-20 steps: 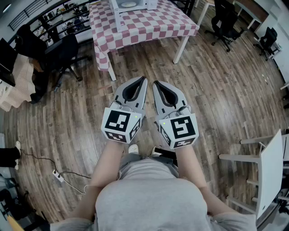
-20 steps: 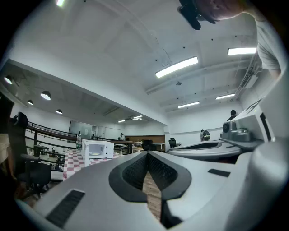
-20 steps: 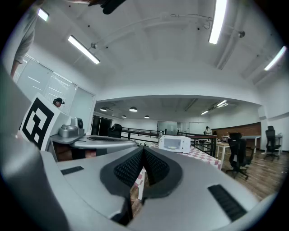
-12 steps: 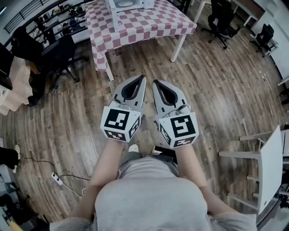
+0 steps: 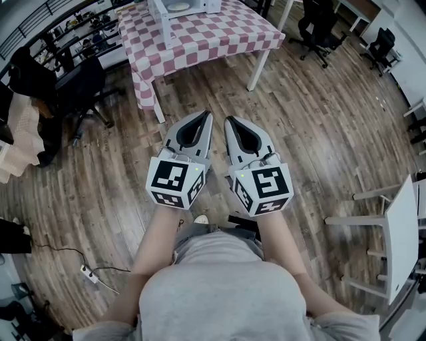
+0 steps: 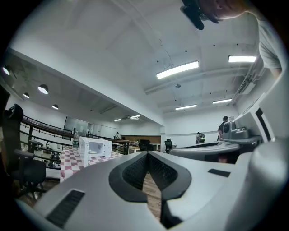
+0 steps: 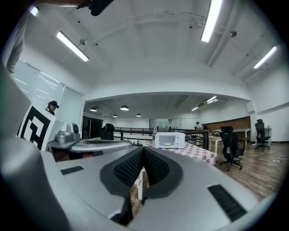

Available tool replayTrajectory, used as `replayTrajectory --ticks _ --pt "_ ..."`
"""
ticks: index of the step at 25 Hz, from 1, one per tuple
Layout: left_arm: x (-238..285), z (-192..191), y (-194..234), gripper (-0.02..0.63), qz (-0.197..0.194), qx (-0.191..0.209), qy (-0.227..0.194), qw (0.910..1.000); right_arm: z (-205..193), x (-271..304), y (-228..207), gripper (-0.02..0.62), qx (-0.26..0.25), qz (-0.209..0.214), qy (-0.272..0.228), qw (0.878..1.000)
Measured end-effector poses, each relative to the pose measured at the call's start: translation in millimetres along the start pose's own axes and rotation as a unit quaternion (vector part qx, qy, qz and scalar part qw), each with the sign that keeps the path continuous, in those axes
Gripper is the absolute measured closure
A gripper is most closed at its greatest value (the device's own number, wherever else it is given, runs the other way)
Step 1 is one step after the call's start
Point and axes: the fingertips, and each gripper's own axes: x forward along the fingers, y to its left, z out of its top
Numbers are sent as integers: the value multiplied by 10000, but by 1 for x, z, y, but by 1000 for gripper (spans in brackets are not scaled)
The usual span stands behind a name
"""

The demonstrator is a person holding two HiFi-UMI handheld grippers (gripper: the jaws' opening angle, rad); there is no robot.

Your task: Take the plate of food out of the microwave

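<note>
A white microwave stands far ahead on a table with a red-and-white checked cloth, its door swung open. A pale plate shows inside it; what lies on the plate is too small to tell. The microwave also appears small in the left gripper view. My left gripper and right gripper are held side by side at waist height over the wooden floor, well short of the table. Both are shut with nothing between the jaws, as the left gripper and right gripper show close up.
Black office chairs stand left of the table, with more chairs at the back right. A white chair stands at my right. A power strip with its cable lies on the floor at my left.
The checked table and the room have slid slightly leftward in the head view. Both grippers stay side by side and shut.
</note>
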Motion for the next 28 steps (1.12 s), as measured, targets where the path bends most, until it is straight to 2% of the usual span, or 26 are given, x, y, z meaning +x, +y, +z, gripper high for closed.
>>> replayTrajectory --ticks 7,18,28 --pt "-1 -6 15 603 -75 -44 43 10000 -5 12 6 569 299 37 16 9995" --pt "28 -11 37 603 -63 -22 169 9998 -7 45 -5 569 243 67 64 9997" --pt "75 -16 57 603 49 -48 180 9998 -9 82 -36 569 186 237 40 9995"
